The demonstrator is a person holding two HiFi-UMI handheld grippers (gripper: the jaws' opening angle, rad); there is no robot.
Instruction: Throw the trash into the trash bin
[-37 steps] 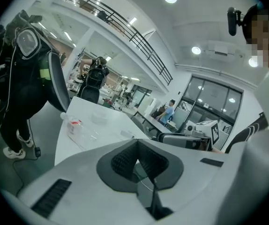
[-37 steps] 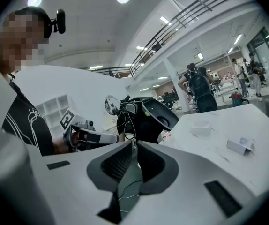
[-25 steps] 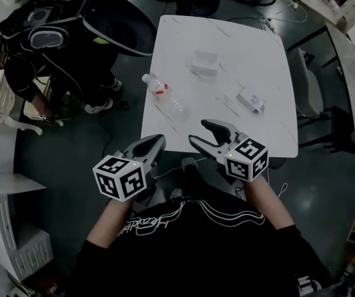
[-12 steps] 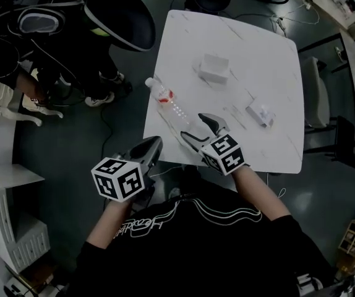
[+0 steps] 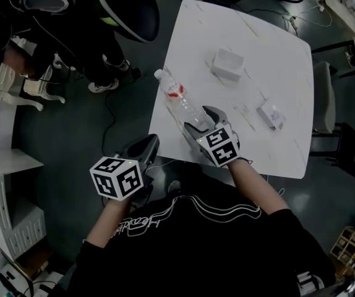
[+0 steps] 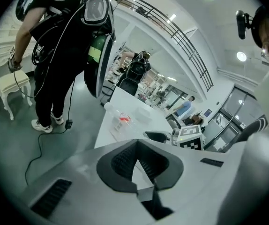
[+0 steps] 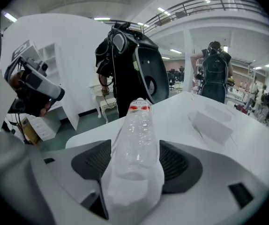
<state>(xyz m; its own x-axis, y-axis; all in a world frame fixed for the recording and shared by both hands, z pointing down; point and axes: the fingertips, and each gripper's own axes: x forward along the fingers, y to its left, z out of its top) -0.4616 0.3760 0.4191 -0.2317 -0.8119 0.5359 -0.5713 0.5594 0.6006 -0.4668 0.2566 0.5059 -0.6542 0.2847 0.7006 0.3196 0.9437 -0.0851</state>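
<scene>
A clear plastic bottle point(image 5: 179, 101) with a red label lies on the white table point(image 5: 276, 48), cap toward the far left. My right gripper point(image 5: 201, 119) is down at the bottle's base end. Its jaws have just been opening and stand wide, with the bottle point(image 7: 137, 139) between the pads point(image 7: 94, 161); I see no squeeze on it. A white box point(image 5: 228, 64) and a small white wrapper point(image 5: 270, 114) lie farther right on the table. My left gripper point(image 5: 148, 142) hangs off the table's near left edge, its pads point(image 6: 125, 161) meeting at the tips with nothing between them.
A person in black with bulky dark gear point(image 5: 119, 5) stands by the table's far left corner, and a cable point(image 5: 106, 113) runs across the floor. A white stool point(image 5: 13, 88) stands at left, a white shelf point(image 5: 7, 228) at lower left, a grey chair point(image 5: 326, 104) right of the table.
My right gripper has moved forward and down onto the table, its jaws now wider and set around the bottle's base. My left gripper has sunk a little beside the table edge.
</scene>
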